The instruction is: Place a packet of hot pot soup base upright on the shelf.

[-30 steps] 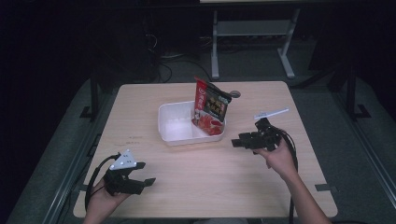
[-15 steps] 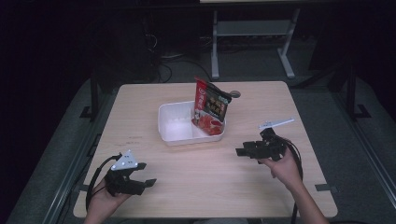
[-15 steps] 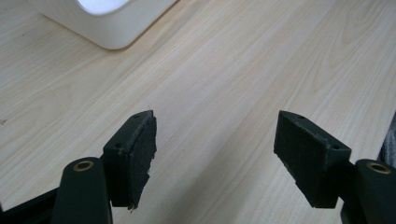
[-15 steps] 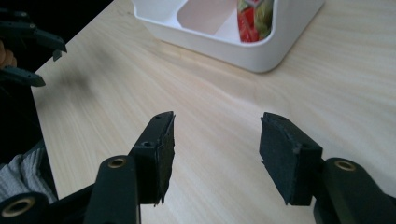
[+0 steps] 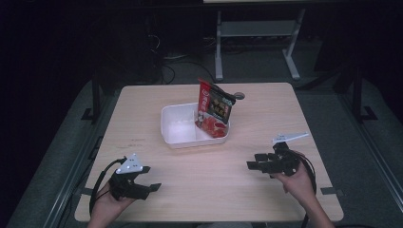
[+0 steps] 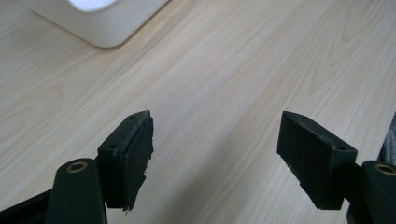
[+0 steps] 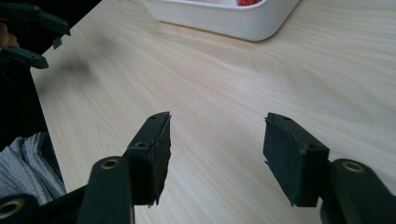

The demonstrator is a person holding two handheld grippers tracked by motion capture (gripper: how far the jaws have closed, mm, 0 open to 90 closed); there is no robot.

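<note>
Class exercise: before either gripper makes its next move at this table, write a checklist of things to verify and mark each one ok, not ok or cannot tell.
1. right gripper empty, jaws apart after just opening: ok.
2. left gripper empty, jaws apart: ok.
3. snack packet stands inside the white tray, right compartment: ok.
4. Tray fully on the table: ok.
5. Packet stable, leaning upright: cannot tell.
6. Bare tabletop between both grippers and tray: ok.
</note>
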